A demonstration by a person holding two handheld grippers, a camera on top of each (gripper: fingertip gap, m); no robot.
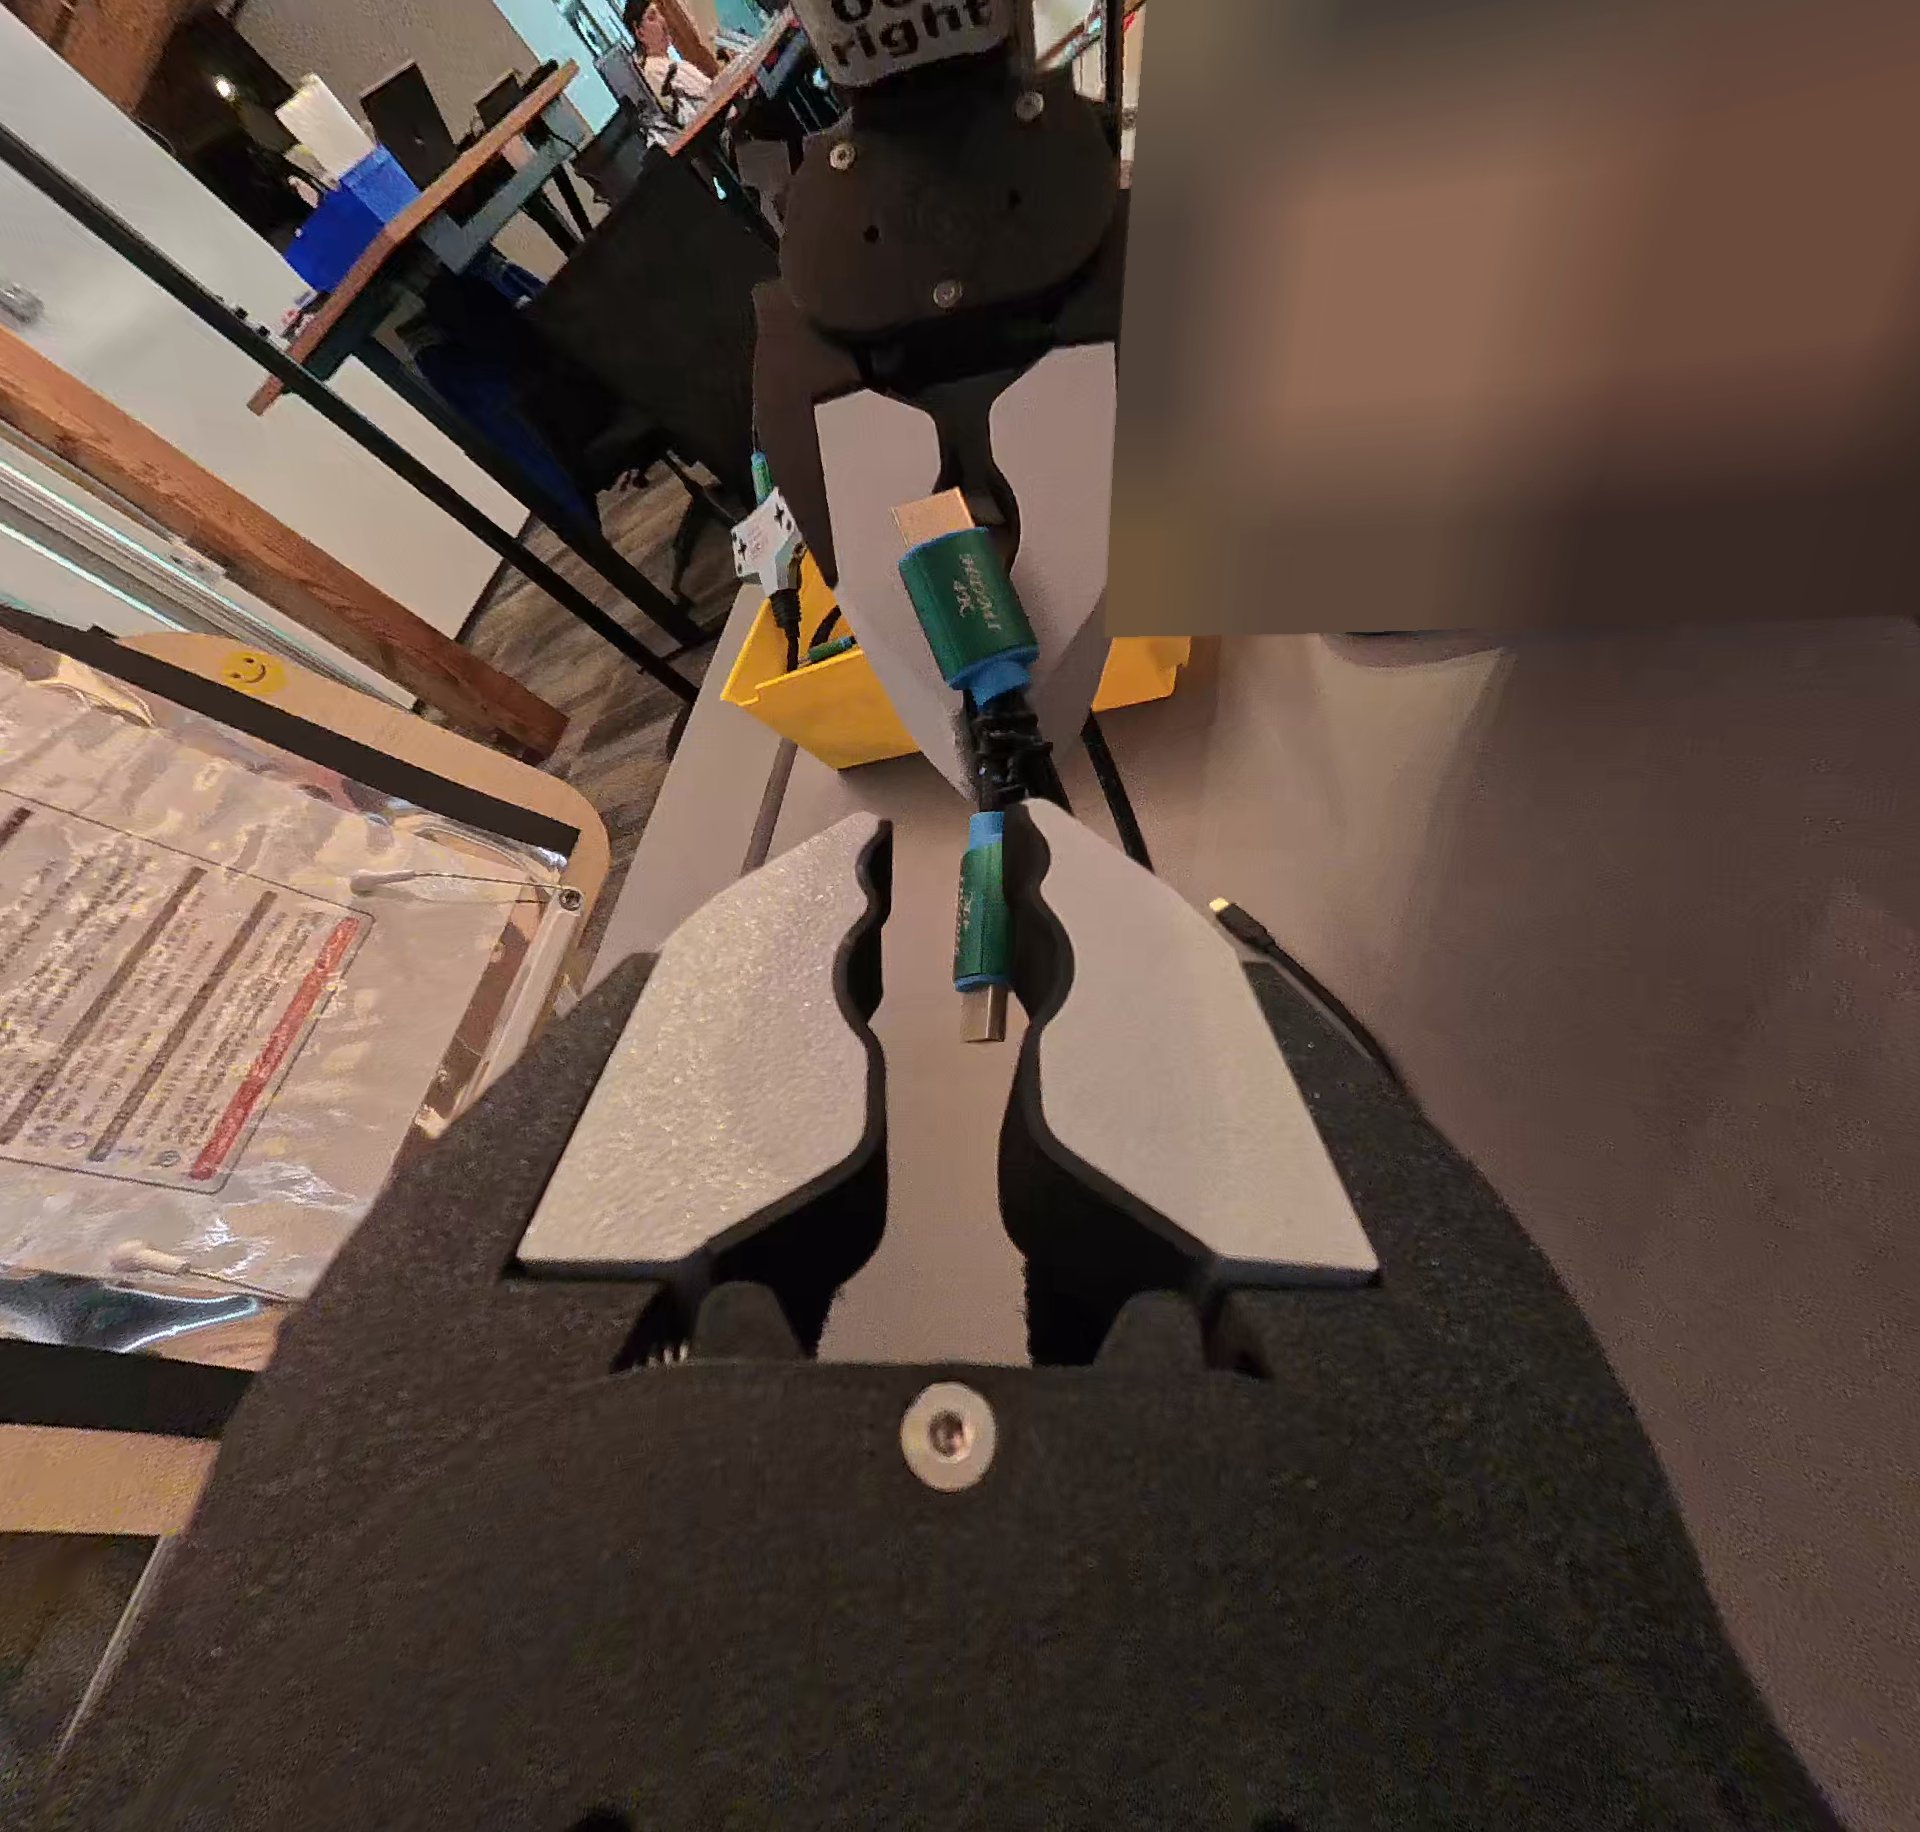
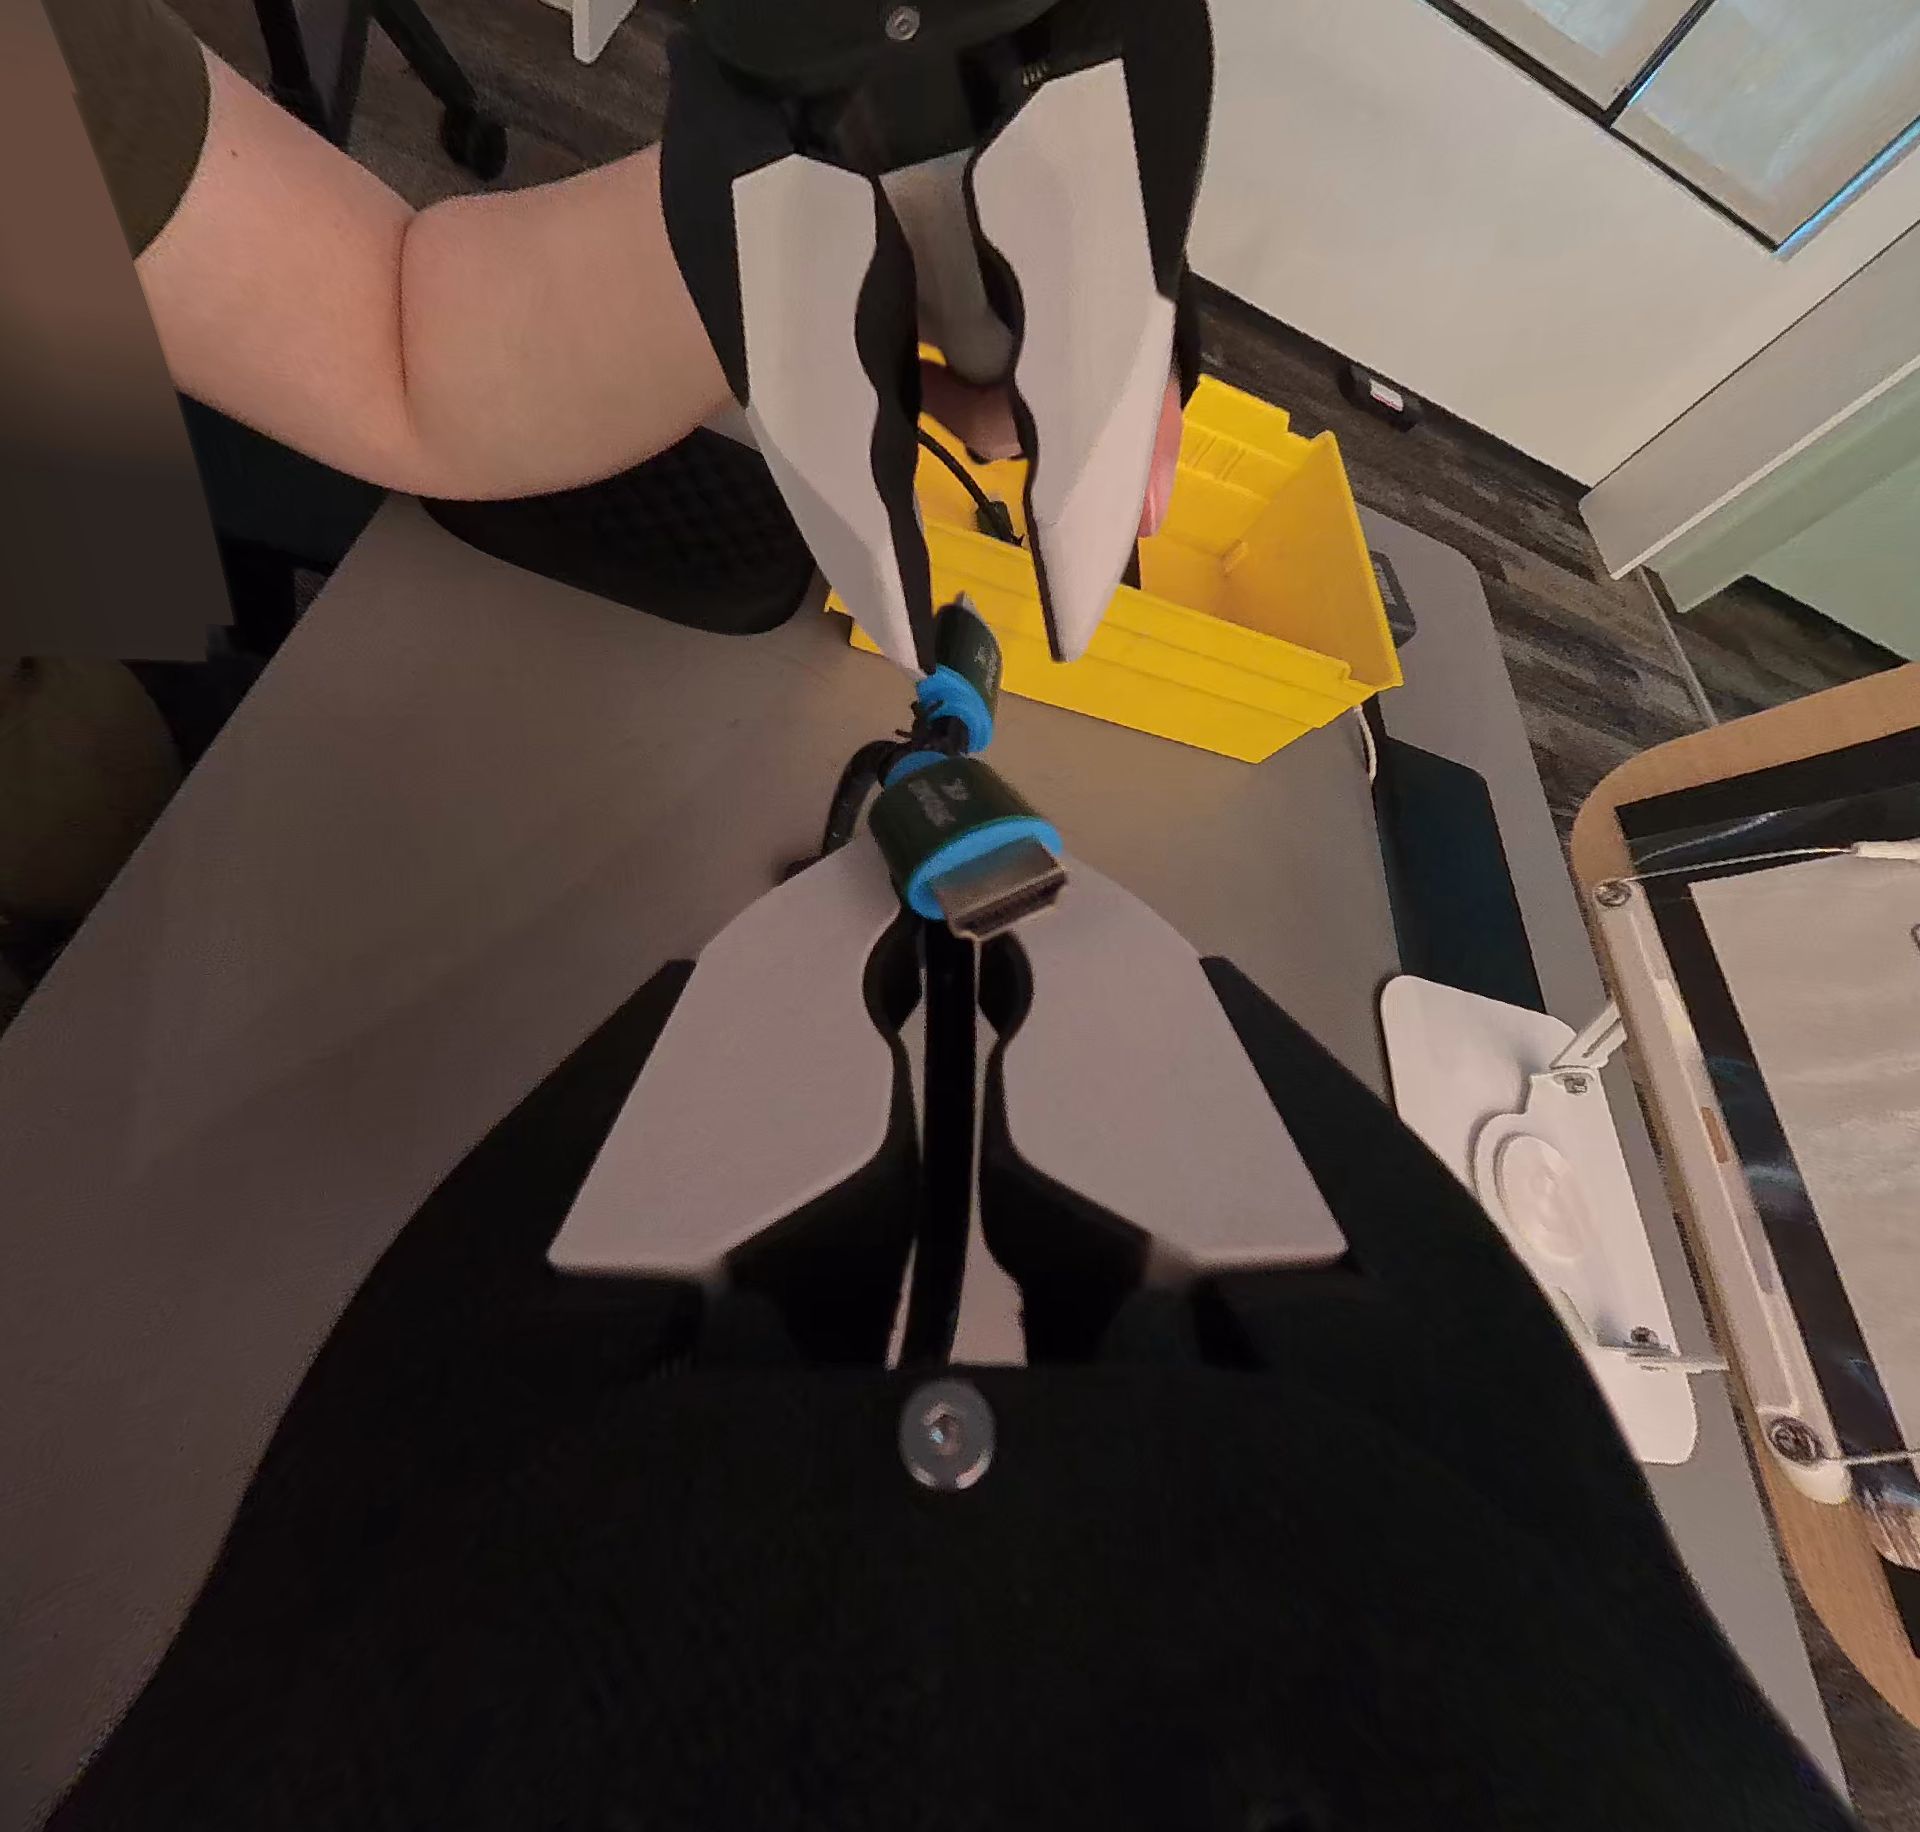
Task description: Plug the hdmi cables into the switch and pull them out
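A short black HDMI cable has a green plug with blue collars at each end. My right gripper [image 2: 961, 915] is shut on the black cable [image 2: 945, 1107] just below one plug [image 2: 961, 837], which sticks out above its fingertips. The left wrist view shows that plug [image 1: 966, 603] between the right gripper's fingers [image 1: 883, 577]. My left gripper [image 1: 951, 816] is open around the other plug [image 1: 982, 935], which lies against one finger [image 1: 1143, 1003], with the other finger clear of it. In the right wrist view the left gripper [image 2: 992, 655] stands apart at that plug [image 2: 971, 655].
A yellow bin [image 1: 831, 702] with cables stands on the grey table [image 1: 1351, 847], with a small white box [image 1: 767, 535] at its corner. A foil-covered board [image 1: 208, 951] lies at the left. In the right wrist view there are the bin [image 2: 1195, 639], a white device [image 2: 1507, 1159] and a person's arm [image 2: 468, 348]. Less than 4 cm separates the two grippers' tips.
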